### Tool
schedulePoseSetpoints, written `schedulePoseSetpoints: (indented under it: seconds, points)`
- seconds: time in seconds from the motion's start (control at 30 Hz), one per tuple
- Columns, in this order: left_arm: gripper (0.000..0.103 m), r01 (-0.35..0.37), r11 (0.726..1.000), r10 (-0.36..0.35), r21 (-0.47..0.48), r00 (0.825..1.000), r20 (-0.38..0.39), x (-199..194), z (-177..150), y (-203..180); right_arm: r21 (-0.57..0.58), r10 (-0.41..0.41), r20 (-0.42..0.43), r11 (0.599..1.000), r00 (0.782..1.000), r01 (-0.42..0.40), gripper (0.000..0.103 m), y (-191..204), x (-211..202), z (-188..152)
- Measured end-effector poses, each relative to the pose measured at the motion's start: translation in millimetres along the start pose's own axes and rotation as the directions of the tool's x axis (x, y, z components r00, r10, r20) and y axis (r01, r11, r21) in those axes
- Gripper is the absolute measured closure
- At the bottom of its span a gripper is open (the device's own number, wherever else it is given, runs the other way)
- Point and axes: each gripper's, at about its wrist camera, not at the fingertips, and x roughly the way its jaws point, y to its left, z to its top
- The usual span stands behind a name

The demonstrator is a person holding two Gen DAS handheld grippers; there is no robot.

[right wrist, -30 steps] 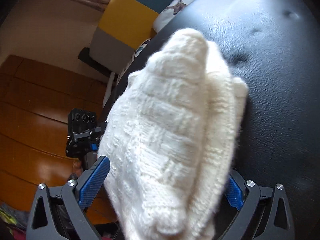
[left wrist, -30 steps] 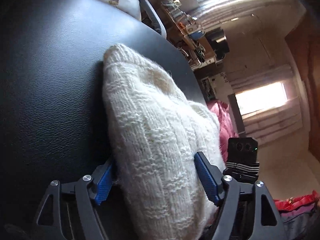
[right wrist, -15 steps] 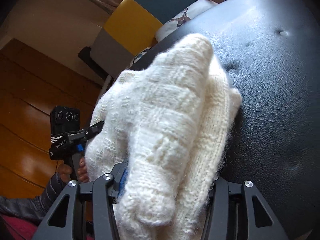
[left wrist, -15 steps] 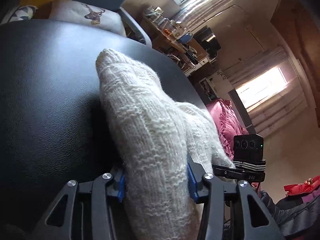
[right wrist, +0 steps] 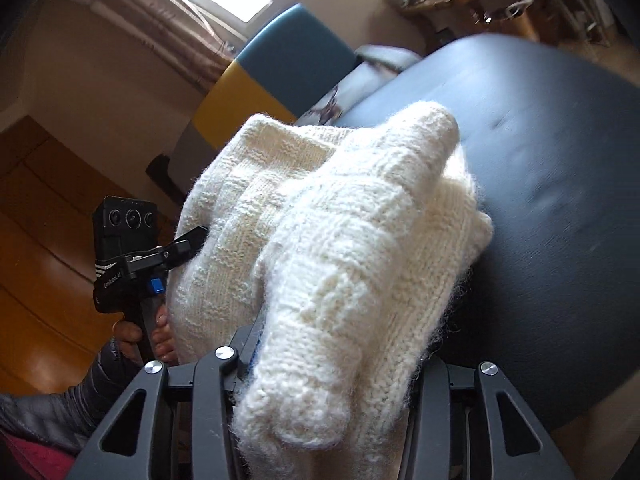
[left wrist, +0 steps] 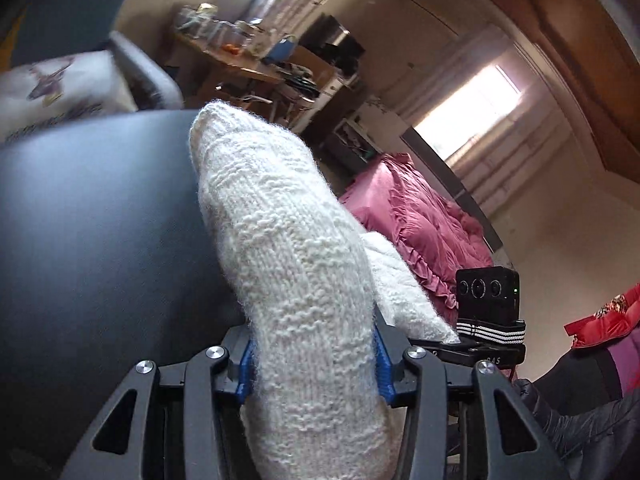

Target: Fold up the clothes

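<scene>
Left tongs: we see the blue pads pressed in on both sides of a thick fold of the cream knitted sweater, pinching it.

Right tongs: closed onto a bunched roll of the same sweater. The knit covers most of the pads; only a sliver of blue shows at the left one.

Sweater: one bundle held between the two tongs, doubled over into thick layers. In the right wrist view its far end reaches over the black padded seat, near the seat's left edge. We cannot tell whether it touches the leather or hangs just above. In the left wrist view the seat fills the left side, the knit rising beside its right edge.

Other tool: in the right wrist view the left handle, with its black camera block, sits left of the sweater, a hand gripping it below.

Containers: a blurred row of jars stands on a wooden desk far behind; contents unreadable.

Background: pink ruffled bedding, a printed cushion at the seat's far edge.
</scene>
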Motion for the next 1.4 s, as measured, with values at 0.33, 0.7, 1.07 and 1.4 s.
schedulePoseSetpoints:
  seconds: [0.33,0.7,1.07,1.4]
  points:
    - [0.056,-0.065,0.995,0.073,0.071,0.991,-0.113,106.0,61.0,-9.4,0.054,-0.205,0.087,0.978,0.975,0.201,0.059,-59.0,-22.7,47.4]
    - [0.052,-0.154,0.988,0.149,-0.019,0.976,-0.157,133.2,44.1,31.4,0.190,-0.193,0.103,0.967,0.976,0.172,0.044,-133.5,-29.3,39.5]
    - [0.054,-0.263,0.964,0.263,0.036,0.965,-0.003,71.6,42.1,4.5,-0.122,-0.336,0.237,0.920,0.911,0.371,0.041,-53.9,-75.3,51.2]
    - [0.054,-0.226,0.965,0.237,0.130,0.968,-0.079,105.5,18.3,-39.6,-0.297,-0.423,0.027,0.861,0.906,0.412,0.063,-50.2,-34.3,19.8]
